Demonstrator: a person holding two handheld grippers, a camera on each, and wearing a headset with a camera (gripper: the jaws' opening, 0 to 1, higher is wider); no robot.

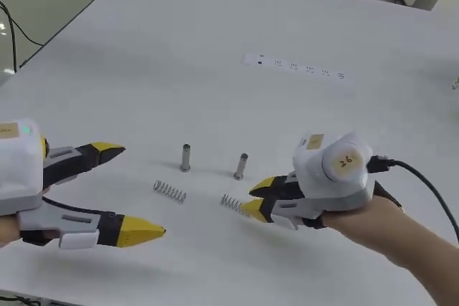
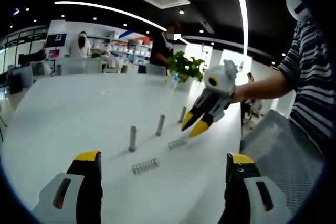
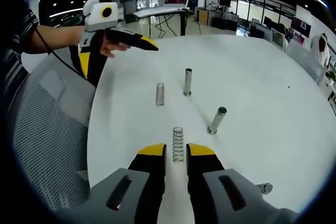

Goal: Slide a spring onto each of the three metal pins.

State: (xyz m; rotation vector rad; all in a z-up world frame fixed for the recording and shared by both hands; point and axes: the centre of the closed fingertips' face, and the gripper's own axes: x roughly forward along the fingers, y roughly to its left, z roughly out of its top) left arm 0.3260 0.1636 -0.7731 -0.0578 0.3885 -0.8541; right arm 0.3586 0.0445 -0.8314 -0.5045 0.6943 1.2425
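Left hand-held gripper [image 1: 143,190]: jaws spread wide, empty, above table [image 1: 215,91]. Right hand-held gripper [image 1: 246,202]: jaws narrowly parted, near spring [image 1: 229,202] end at tips, contact unclear. Far spring [image 1: 170,190] flat on table. Left pin [image 1: 186,157], right pin [image 1: 241,165] upright just beyond.

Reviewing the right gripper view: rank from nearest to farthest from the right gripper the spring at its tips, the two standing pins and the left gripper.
1. Spring, just ahead of the right gripper tips.
2. Right-hand pin, ahead and to the right.
3. Centre pin, farther back.
4. Left gripper, farthest, upper left.
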